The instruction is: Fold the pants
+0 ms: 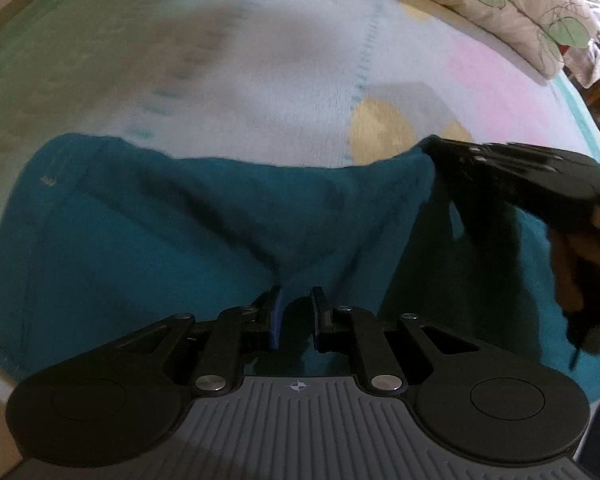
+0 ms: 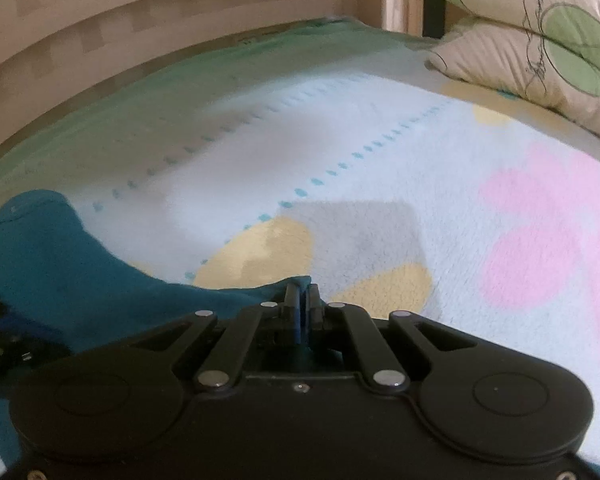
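Teal pants lie spread on a fleece blanket, their upper edge lifted and stretched between both grippers. Creases in the cloth run into my left gripper, which is shut on a bunch of the fabric. My right gripper is shut on the edge of the pants, pinching a thin fold between its pads. In the left wrist view the right gripper comes in from the right and holds the pants' far corner, with a hand behind it.
The blanket is pale with pink and yellow patches and dotted blue lines. Pillows with a green leaf print lie at the back right. A wooden bed rail runs along the far left side.
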A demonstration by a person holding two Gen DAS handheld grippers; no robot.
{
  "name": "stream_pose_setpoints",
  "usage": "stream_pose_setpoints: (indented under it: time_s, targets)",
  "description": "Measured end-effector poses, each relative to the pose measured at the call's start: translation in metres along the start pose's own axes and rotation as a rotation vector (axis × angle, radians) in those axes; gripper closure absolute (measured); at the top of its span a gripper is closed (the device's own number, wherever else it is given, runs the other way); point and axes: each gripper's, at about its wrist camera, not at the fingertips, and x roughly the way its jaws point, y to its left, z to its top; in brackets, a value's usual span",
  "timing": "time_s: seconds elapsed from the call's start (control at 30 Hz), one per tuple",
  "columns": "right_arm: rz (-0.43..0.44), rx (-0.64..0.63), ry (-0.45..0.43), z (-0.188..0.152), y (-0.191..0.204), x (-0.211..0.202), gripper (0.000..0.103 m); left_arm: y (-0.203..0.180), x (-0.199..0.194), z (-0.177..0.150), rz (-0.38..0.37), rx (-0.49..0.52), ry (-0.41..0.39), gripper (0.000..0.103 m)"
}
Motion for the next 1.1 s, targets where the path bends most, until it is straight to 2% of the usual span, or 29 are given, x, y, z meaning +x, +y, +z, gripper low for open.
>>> stream_pose_setpoints:
  time_s: [0.17,0.23,0.3,0.4,0.5,0.6,0.7,0.83,0.9,1.03,1.07,1.1]
  targets:
    - [-0.017,0.051,0.010,0.003,-0.003,0.006,0.095,0.003,-0.006,-0.012,0.042,0.073,0.066,0.090]
    - [-0.027,0.050,0.018,0.009,-0.004,0.003,0.089,0.008,-0.011,-0.012,0.060,0.053,0.075,0.090]
    - [-0.073,0.065,-0.008,0.013,-0.006,-0.013,0.076,0.014,-0.016,-0.014,0.083,0.039,0.074,0.090]
    - [-0.066,0.102,-0.046,0.010,-0.015,-0.053,0.075,0.013,-0.026,-0.015,0.115,0.045,0.056,0.090]
    - [-0.032,0.103,-0.018,-0.012,-0.014,-0.092,0.075,0.000,-0.034,-0.018,0.050,0.057,0.028,0.090]
    - [-0.012,0.068,0.057,-0.049,0.001,-0.119,0.075,-0.019,-0.030,-0.023,0.001,0.105,0.008,0.090]
    - [0.004,0.043,0.147,-0.088,0.020,-0.131,0.076,-0.037,-0.016,-0.029,-0.005,0.174,0.025,0.090]
    - [-0.043,0.032,0.270,-0.127,0.029,-0.133,0.076,-0.037,-0.008,-0.036,0.062,0.240,0.038,0.090]
    - [-0.040,0.064,0.259,-0.135,0.024,-0.143,0.076,-0.029,-0.008,-0.030,0.121,0.205,0.057,0.090]
    - [-0.073,0.101,0.300,-0.135,0.015,-0.153,0.077,-0.015,-0.008,-0.026,0.204,0.147,0.065,0.090]
    - [-0.083,0.103,0.289,-0.134,0.014,-0.156,0.078,-0.015,-0.011,-0.024,0.219,0.131,0.059,0.090]
    - [-0.085,0.110,0.254,-0.131,0.010,-0.161,0.078,-0.015,-0.013,-0.023,0.197,0.115,0.045,0.090]
